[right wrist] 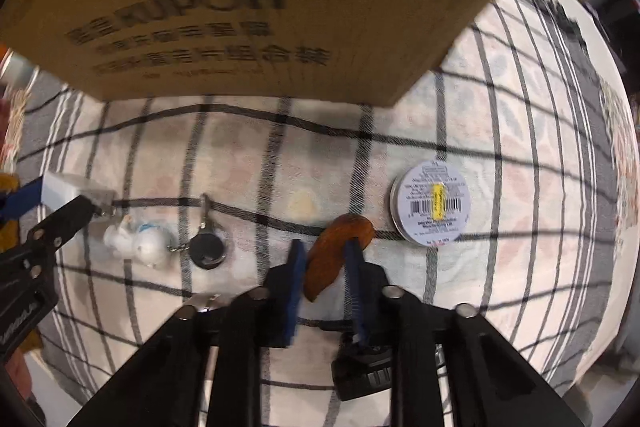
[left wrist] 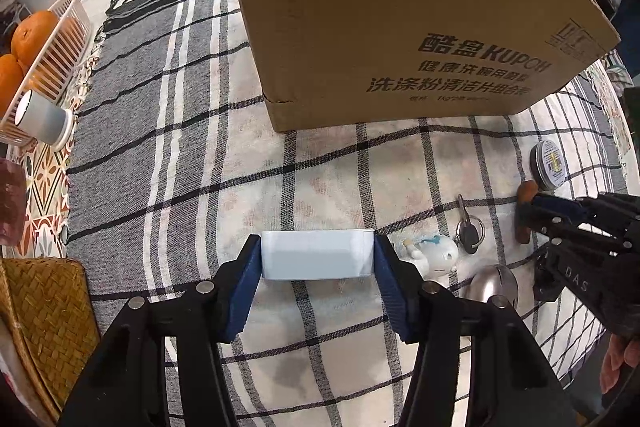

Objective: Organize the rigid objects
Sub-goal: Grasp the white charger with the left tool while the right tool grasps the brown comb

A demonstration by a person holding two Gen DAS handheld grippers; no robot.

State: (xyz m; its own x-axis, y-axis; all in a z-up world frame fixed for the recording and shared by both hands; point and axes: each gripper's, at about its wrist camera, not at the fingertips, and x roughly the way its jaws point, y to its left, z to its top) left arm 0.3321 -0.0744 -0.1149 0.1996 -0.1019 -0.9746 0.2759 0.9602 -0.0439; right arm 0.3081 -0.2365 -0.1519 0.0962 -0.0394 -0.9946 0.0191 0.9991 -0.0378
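My left gripper is shut on a white rectangular box, held between its blue pads just above the checked cloth. My right gripper is shut on a brown wooden piece; both also show in the left wrist view. A large cardboard box stands behind. On the cloth lie a white figurine, a key with ring, a round tin and a silver spoon bowl.
A white basket of oranges and a grey cup sit at far left. A woven straw basket is at lower left. The table edge curves at the right in the right wrist view.
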